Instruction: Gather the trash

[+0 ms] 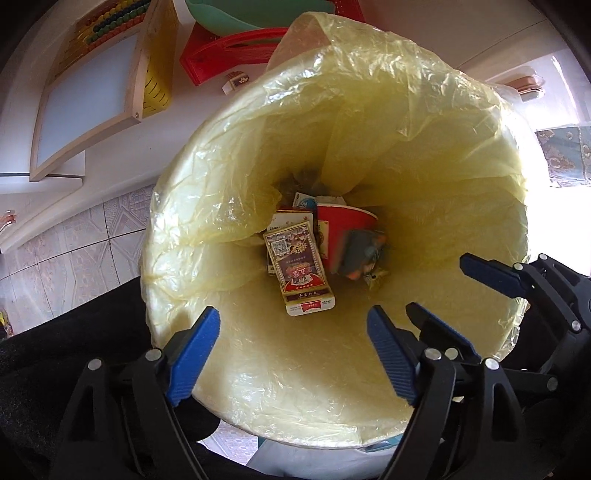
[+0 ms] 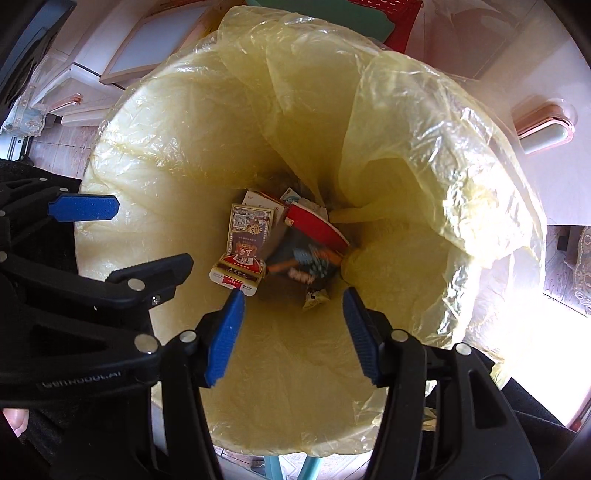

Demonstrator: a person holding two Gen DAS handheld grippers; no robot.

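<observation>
A round bin lined with a yellowish plastic bag [image 1: 369,110] [image 2: 184,110] fills both views from above. At its bottom lie a gold-and-maroon cigarette pack [image 1: 301,269] [image 2: 245,243], a red paper cup [image 1: 343,225] [image 2: 317,229] and other small packs. A blurred grey-and-orange wrapper [image 1: 358,254] [image 2: 306,266] is beside them. My left gripper [image 1: 293,314] [image 2: 153,233] hangs open over the bin's near side with nothing between its blue pads. My right gripper [image 2: 292,295] [image 1: 443,288] is open right beside it, also with nothing in it.
Beyond the bin stand a wooden-framed white board [image 1: 85,99], a red plastic basket [image 1: 229,48] with a green basin [image 1: 236,14], and white cabinets [image 2: 546,122]. Patterned floor tiles [image 1: 74,243] surround the bin. Dark clothing [image 1: 74,332] lies at its near left.
</observation>
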